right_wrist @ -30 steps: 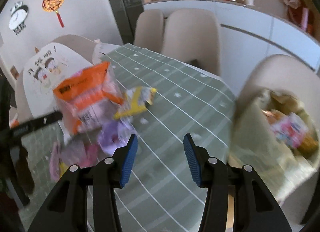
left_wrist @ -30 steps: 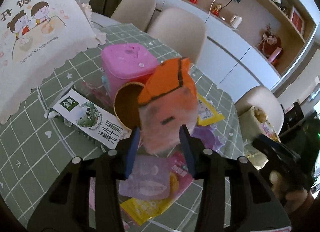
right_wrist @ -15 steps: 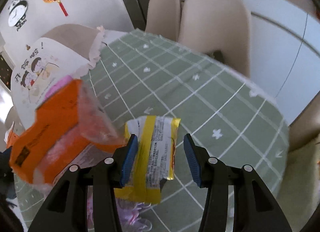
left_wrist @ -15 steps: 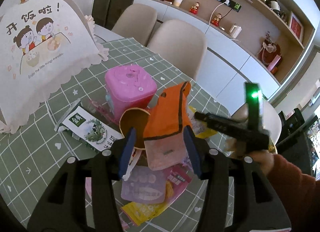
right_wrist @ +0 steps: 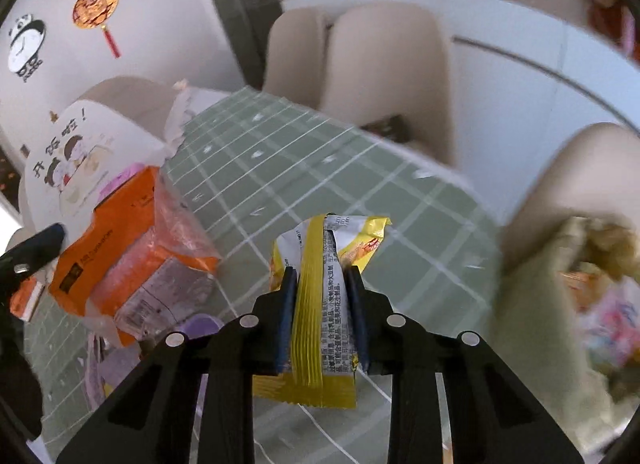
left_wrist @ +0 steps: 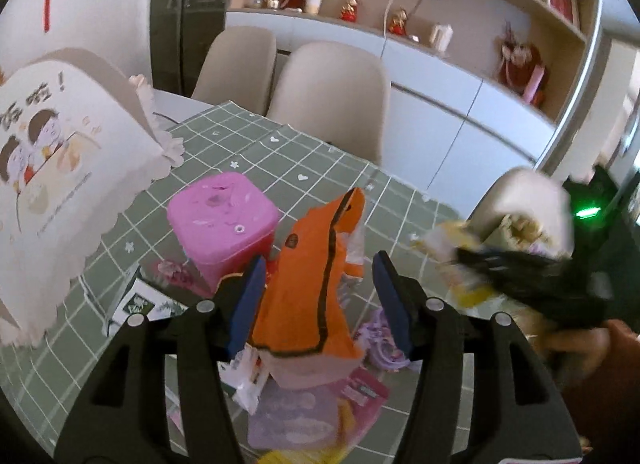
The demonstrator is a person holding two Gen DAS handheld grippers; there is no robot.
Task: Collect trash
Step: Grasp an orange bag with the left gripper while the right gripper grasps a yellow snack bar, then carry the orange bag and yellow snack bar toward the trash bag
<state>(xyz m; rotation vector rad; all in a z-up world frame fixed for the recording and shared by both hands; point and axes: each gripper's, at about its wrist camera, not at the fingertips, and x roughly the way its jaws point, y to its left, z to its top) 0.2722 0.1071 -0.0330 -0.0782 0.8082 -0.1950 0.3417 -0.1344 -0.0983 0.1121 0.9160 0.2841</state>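
Observation:
An orange snack bag (left_wrist: 308, 304) stands between the fingers of my left gripper (left_wrist: 320, 258), whose jaws are opening. The left pad touches the bag and the right pad stands clear of it. In the right wrist view the same orange bag (right_wrist: 132, 260) leans over the wrappers on the table. My right gripper (right_wrist: 321, 270) has its jaws closing on a yellow and white wrapper (right_wrist: 320, 324), with both pads pressing it above the green checked tablecloth (right_wrist: 360, 184). The left wrist view shows the right gripper (left_wrist: 520, 276) blurred at the right with the yellow wrapper (left_wrist: 452, 248).
A pink box (left_wrist: 224, 216) sits behind the orange bag. Purple and pink wrappers (left_wrist: 292, 416) and a green-white packet (left_wrist: 136, 304) lie below. A cartoon food cover (left_wrist: 60, 168) stands left. A bag holding trash (right_wrist: 580, 284) rests on the right chair. Beige chairs (left_wrist: 332, 96) line the far edge.
The right gripper came over the yellow wrapper, closed on it and lifted it off the table. The left jaws widened around the orange bag and the left gripper pulled back and up.

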